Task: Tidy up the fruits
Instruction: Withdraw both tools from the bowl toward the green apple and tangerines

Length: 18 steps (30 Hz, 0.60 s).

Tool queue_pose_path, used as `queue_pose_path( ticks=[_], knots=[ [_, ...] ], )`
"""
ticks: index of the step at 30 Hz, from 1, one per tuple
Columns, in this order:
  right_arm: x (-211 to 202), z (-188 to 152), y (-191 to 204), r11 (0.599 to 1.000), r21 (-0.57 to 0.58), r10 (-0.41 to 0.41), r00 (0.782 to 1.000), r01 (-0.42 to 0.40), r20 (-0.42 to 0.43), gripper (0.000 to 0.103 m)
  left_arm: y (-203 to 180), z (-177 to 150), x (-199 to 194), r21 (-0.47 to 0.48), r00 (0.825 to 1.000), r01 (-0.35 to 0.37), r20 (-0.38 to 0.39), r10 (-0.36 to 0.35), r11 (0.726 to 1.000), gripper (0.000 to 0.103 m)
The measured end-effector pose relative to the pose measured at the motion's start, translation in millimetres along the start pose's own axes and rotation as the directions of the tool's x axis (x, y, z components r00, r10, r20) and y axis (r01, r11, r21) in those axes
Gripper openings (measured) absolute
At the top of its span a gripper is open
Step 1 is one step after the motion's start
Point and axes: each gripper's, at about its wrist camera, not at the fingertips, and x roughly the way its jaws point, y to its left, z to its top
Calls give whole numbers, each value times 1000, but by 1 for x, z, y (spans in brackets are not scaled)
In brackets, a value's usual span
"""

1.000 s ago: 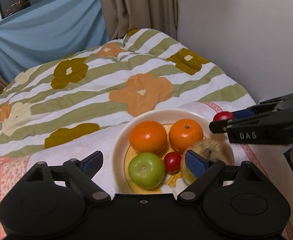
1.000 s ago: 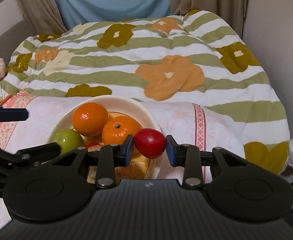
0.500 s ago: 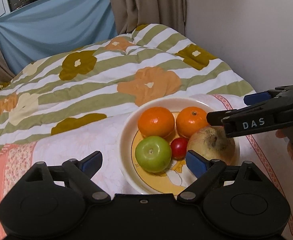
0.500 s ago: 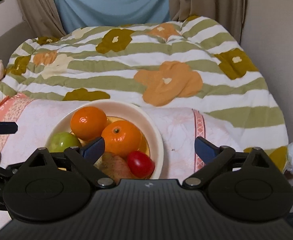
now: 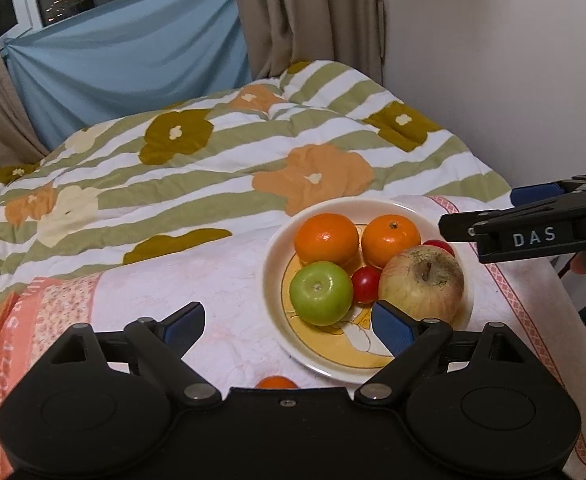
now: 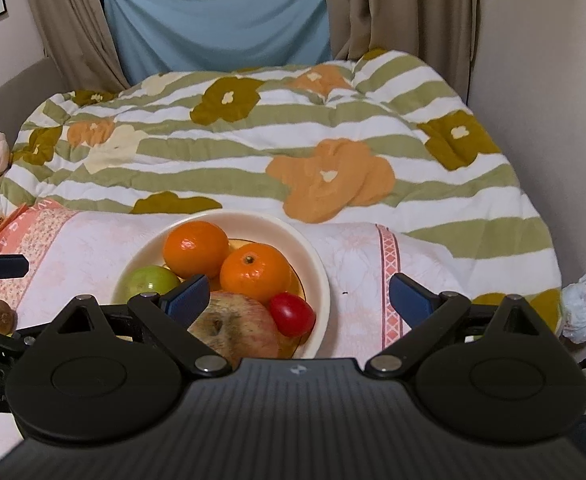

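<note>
One plate is sitting on a pink cloth, holding six fruits: two oranges, one green apple, one russet apple and two tomatoes. In the left wrist view the oranges are lying at 12 o'clock of the plate, the green apple at 8, the russet apple at 3, one tomato at the centre (the other is peeking out behind the russet apple, at 2). One more orange fruit is lying off the plate, near its 7 o'clock edge, and one kiwi is resting on the cloth well apart. The left gripper is angling down over the plate's near rim, fingers spread and empty. The right gripper is angling down likewise, fingers released wide, nothing between them.
</note>
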Motion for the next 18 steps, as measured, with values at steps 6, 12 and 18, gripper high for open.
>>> queue_pose_path(
  ticks=[6,12,18],
  knots=[
    [-36,-3,17,998,-19,-60,997,61,40,103,6,-11,-36,-23,999,-16,47,17,1000,93],
    [-70,-11,34,994,-34,-97,992,99,78,103,12,-29,-73,-29,993,-57,101,60,998,103],
    [-96,-20,52,994,7,-112,990,112,82,103,28,-49,-96,-46,993,-61,101,66,997,103]
  ],
)
